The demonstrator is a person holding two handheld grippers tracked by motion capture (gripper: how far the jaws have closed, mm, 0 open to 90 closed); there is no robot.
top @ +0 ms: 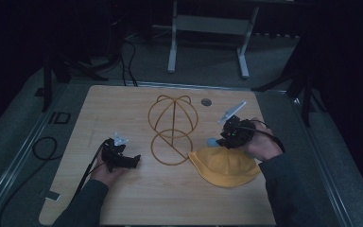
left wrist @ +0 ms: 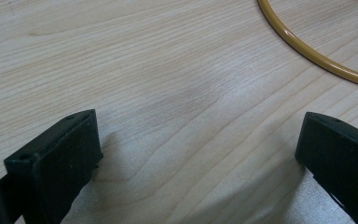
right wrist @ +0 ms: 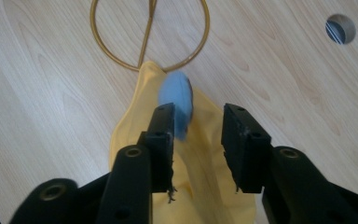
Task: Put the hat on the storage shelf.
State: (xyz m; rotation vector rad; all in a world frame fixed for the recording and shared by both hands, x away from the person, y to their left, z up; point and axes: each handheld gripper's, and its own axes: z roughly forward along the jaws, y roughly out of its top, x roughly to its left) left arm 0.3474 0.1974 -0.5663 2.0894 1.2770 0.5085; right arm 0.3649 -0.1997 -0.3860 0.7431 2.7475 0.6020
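Note:
A yellow cloth cap (top: 224,165) lies on the wooden table (top: 123,113) at the right front, brim toward the wire stand. A small blue piece (top: 212,141) sits at the cap's far edge; it is blurred in the right gripper view (right wrist: 177,98). My right gripper (top: 222,137) hovers over that edge of the cap (right wrist: 135,121). Its jaws (right wrist: 199,114) stand apart on either side of the yellow cloth, so it is open. My left gripper (top: 134,161) rests low over bare wood with its jaws wide open (left wrist: 200,135) and nothing between them.
A yellow wire hat stand (top: 172,113) lies in the middle of the table, its base ring (top: 172,149) between the two grippers; an arc of the ring (left wrist: 307,49) crosses the left gripper view. A round cable hole (top: 206,101) is behind it. White table legs (top: 172,52) stand beyond.

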